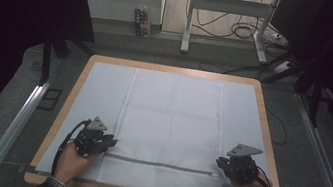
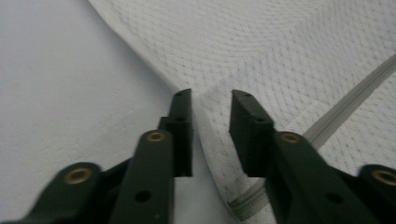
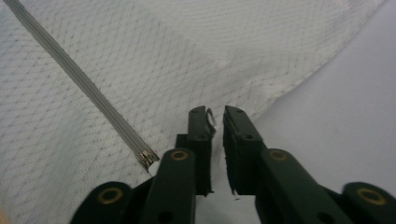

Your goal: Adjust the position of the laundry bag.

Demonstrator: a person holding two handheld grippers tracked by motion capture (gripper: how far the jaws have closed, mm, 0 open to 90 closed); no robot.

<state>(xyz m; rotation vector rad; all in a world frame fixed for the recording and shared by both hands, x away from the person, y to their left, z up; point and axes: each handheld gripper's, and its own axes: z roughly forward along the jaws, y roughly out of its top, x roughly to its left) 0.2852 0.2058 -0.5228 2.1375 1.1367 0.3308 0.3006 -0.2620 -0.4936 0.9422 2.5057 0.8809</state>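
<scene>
Your white mesh bag (image 1: 169,124) lies flat mid-bench, zipper (image 1: 158,164) along the near edge. Left gripper (image 2: 211,100) and right gripper (image 3: 215,115): fingers slightly spread, pinching nothing. Light, limp fabric; take hold at the side hems.

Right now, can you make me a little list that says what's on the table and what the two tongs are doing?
Thing: white mesh bag, spread flat
Zipper: grey, along the near end
Under it: pale mat on a wooden table
Left tongs: open, over the bag's left edge
Right tongs: narrow gap, at the bag's right edge, beside the zipper's metal end
</scene>
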